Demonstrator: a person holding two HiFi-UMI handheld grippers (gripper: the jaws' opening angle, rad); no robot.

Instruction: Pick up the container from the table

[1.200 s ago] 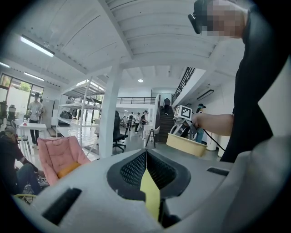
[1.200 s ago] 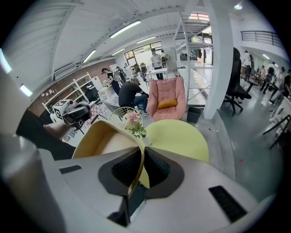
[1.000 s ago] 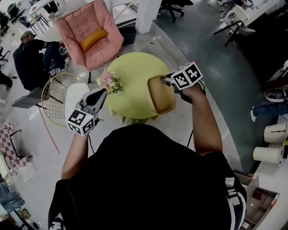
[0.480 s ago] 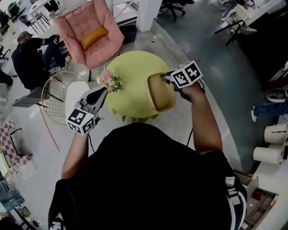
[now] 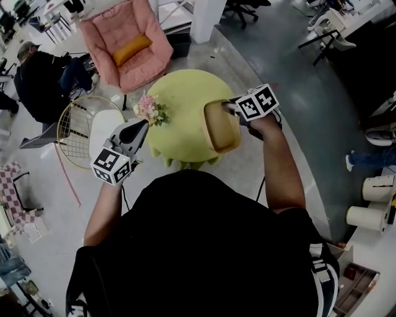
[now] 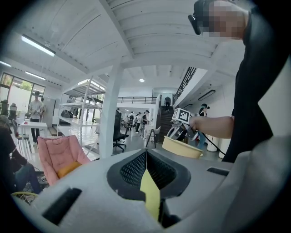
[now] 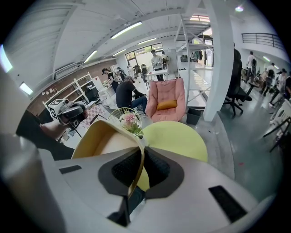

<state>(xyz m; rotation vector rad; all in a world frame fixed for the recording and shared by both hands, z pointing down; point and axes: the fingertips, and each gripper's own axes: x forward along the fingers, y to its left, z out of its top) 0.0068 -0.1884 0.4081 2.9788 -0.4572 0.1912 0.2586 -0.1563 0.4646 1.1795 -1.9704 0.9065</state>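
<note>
A tan, shallow container (image 5: 221, 127) hangs tilted over the right edge of the round yellow-green table (image 5: 179, 93). My right gripper (image 5: 230, 110) is shut on its rim. In the right gripper view the thin rim (image 7: 136, 157) runs between the black pads and the tan bowl (image 7: 104, 139) spreads out to the left. My left gripper (image 5: 141, 127) is shut with nothing held, just left of the table near a small pink flower bunch (image 5: 150, 110). From the left gripper view (image 6: 146, 157) the container (image 6: 182, 146) shows ahead, held up by the other hand.
A pink armchair (image 5: 124, 43) with an orange cushion stands behind the table. A round wire chair (image 5: 80, 133) is at its left and a white pillar (image 5: 207, 18) behind it. A seated person (image 5: 43, 80) is at far left. White rolls (image 5: 371, 198) lie at right.
</note>
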